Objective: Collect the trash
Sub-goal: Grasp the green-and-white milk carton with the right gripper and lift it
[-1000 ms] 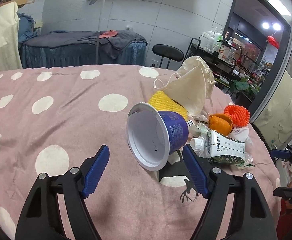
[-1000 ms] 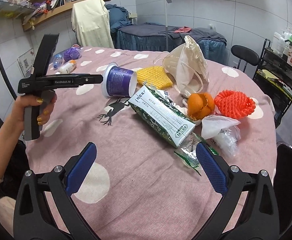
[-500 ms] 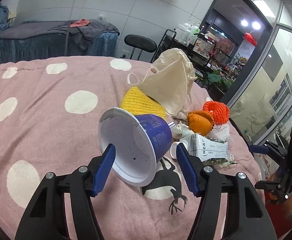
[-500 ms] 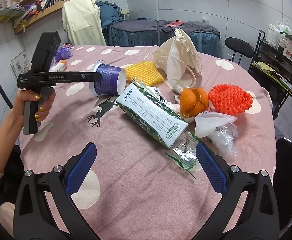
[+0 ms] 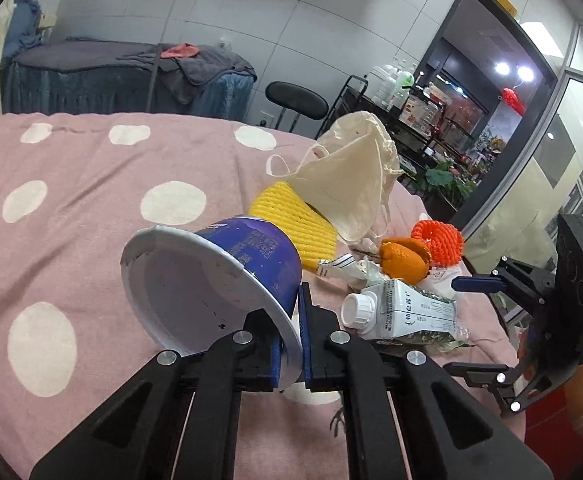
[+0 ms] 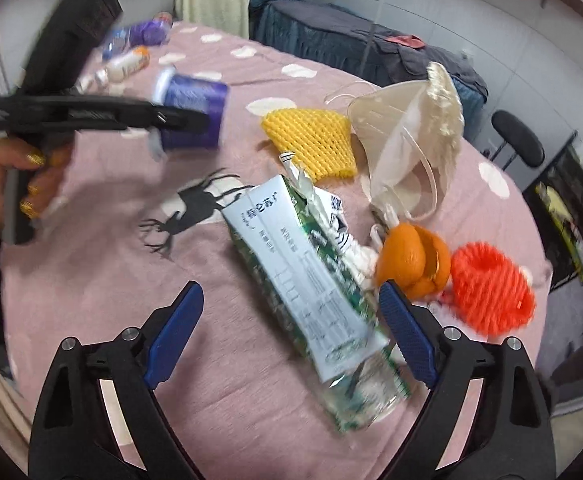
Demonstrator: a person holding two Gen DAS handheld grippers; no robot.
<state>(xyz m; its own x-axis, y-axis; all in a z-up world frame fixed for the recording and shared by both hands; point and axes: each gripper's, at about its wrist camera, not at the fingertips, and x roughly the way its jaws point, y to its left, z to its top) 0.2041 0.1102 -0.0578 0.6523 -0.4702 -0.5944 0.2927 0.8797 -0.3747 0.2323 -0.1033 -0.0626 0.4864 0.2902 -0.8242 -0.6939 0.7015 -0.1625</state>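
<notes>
A blue paper cup (image 5: 251, 256) lies on its side, white mouth toward the left wrist camera. My left gripper (image 5: 291, 336) has its jaws closing on the cup's rim, and both pads press on it. In the right wrist view the same cup (image 6: 193, 116) sits at the tip of that gripper, held by a person's hand. A green-and-white milk carton (image 6: 291, 264) lies flat on the pink dotted tablecloth (image 6: 91, 280). My right gripper (image 6: 289, 296) hangs over it, jaws closing, with the carton between the pads but untouched.
A yellow foam net (image 6: 311, 140), a cream cloth bag (image 6: 411, 132), orange peel (image 6: 415, 260) and an orange foam net (image 6: 491, 292) lie beyond the carton. A clear wrapper (image 6: 371, 392) sticks out under it. Bottles (image 6: 131, 64) lie at the table's far left.
My left jaws have closed from wide apart onto the cup's rim. My right gripper has moved in over the carton and tilted downward, its jaws a little narrower.
</notes>
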